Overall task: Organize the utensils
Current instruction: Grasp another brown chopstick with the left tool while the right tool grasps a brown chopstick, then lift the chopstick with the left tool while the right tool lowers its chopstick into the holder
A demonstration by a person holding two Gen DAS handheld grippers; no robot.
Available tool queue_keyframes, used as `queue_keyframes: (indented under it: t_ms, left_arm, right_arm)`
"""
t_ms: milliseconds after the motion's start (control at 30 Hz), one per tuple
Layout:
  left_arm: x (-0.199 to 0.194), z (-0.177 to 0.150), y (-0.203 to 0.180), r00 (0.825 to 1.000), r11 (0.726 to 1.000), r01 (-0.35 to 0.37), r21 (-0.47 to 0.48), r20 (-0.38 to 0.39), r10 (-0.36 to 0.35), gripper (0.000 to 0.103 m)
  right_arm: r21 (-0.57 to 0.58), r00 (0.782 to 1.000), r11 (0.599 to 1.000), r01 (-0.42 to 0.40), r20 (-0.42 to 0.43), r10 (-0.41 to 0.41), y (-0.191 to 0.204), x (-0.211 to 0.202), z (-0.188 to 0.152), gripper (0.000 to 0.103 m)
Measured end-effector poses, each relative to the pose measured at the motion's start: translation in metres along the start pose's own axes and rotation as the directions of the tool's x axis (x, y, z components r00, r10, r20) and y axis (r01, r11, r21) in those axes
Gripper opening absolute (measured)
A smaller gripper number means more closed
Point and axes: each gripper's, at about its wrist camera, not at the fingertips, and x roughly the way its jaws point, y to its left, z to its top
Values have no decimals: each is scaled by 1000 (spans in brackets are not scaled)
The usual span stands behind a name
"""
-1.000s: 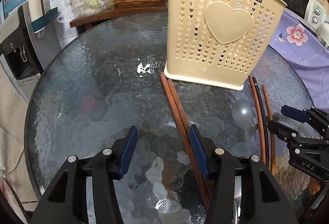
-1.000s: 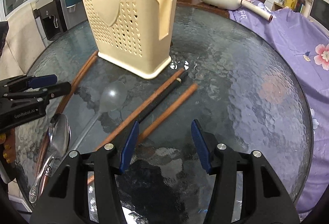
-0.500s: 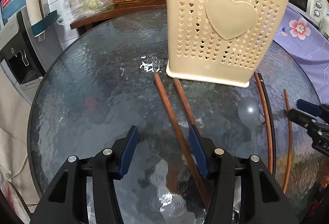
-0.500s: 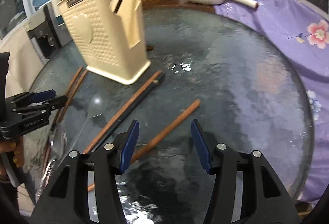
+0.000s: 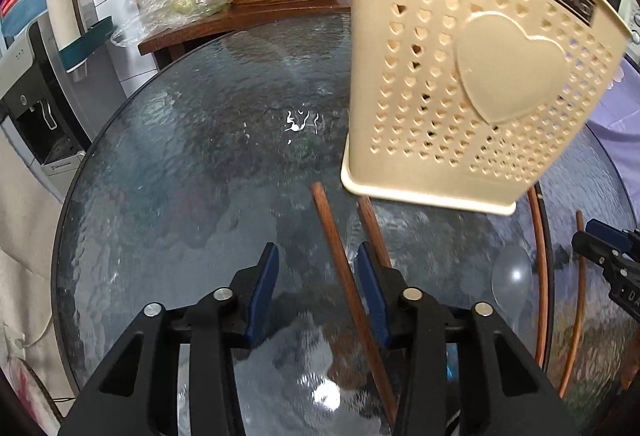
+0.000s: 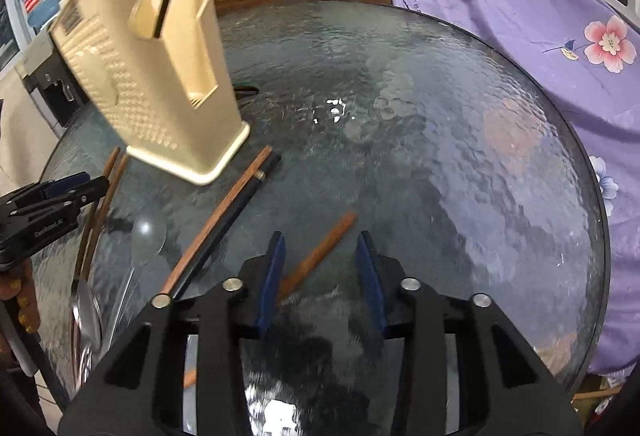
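Left wrist view: left tongs (image 5: 316, 272) have just been closing around a brown chopstick (image 5: 344, 276), not yet pinching. Right tongs (image 6: 320, 260) too, around another chopstick (image 6: 320, 256).

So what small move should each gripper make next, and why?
Probably lower both grippers and finish closing. The left gripper has a brown chopstick lying between its fingers, and the right gripper has another brown chopstick between its own. Both have just been closing, but neither seems to press its stick yet. The cream holder stands close behind.
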Motion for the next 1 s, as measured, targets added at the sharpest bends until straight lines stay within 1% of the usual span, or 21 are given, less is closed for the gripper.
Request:
queue_keyframes:
  t_ms: [33, 100, 167, 367, 500, 800, 1000]
  left_arm:
    - [2, 3, 0, 1000, 1000, 0, -2, -4, 0, 37]
    - [6, 9, 0, 1000, 1000, -5, -6, -8, 5, 32]
    - [8, 12, 0, 1000, 1000, -5, -6, -9, 4, 28]
    - [11, 16, -2, 1000, 1000, -5, -3, -8, 5, 18]
    - [13, 19, 3, 1000, 999, 0, -33, -11, 0, 10]
    - [16, 23, 9, 1000, 998, 14, -69, 1, -14, 7]
    - [16, 21, 11, 999, 994, 35, -100, 3, -35, 7]
  right_arm:
    - [6, 1000, 1000, 1, -3, -1, 0, 3, 5, 35]
    - [19, 1000, 1000, 6, -6, -6, -1, 9, 14, 28]
    - [30, 1000, 1000, 0, -9, 0, -2, 14, 19, 25]
    - [42, 1000, 999, -10, -17, 11, -2, 23, 28, 17]
    - [69, 999, 997, -27, -22, 29, -4, 26, 31, 12]
    - [120, 997, 990, -67, -23, 70, -9, 32, 37, 10]
    - [136, 993, 984, -114, 8, 114, -13, 29, 35, 10]
